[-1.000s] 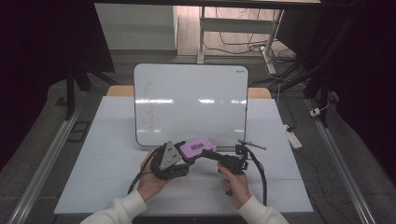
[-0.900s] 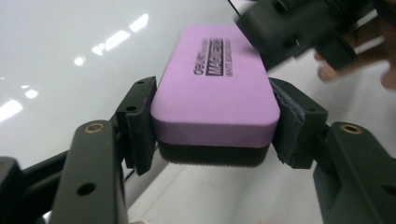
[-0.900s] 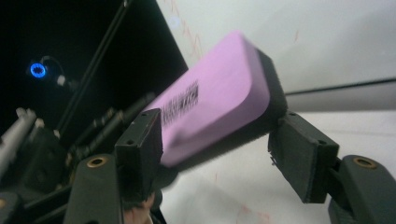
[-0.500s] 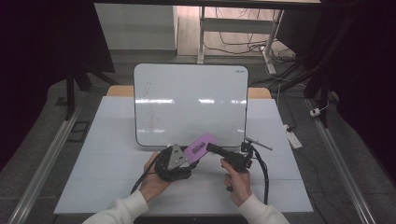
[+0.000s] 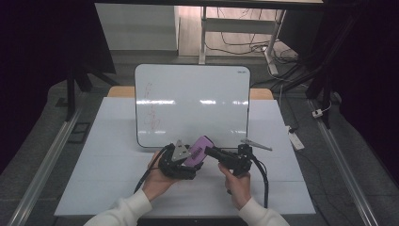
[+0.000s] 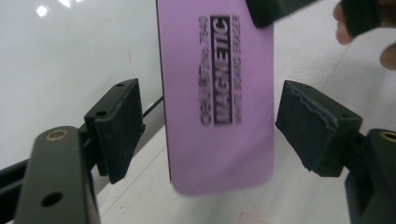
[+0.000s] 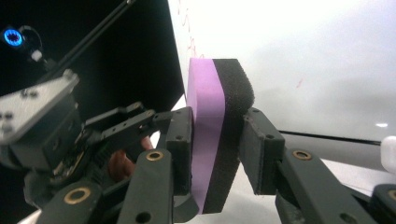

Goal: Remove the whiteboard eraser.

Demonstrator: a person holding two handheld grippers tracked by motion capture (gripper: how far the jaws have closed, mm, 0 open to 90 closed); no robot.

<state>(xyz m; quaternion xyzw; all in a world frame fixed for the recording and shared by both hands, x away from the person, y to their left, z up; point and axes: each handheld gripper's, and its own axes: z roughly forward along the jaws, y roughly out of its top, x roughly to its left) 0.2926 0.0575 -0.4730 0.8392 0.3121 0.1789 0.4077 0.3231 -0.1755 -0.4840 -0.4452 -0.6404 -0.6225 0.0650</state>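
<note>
Eraser (image 7: 212, 135) hangs just off the whiteboard's (image 5: 188, 103) near edge, handed over: my right gripper (image 7: 217, 154) pinches plastic back and sponge, my left gripper (image 6: 210, 130) has just been opening with gaps either side, red scribbles (image 5: 151, 110) unwiped.

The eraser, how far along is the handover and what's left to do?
Done: the right gripper has clamped the purple eraser across plastic back and foam. In hand: the left gripper has just been opening, its pads clear of the eraser between them. Left: red marks remain on the whiteboard, probably to be wiped.
</note>
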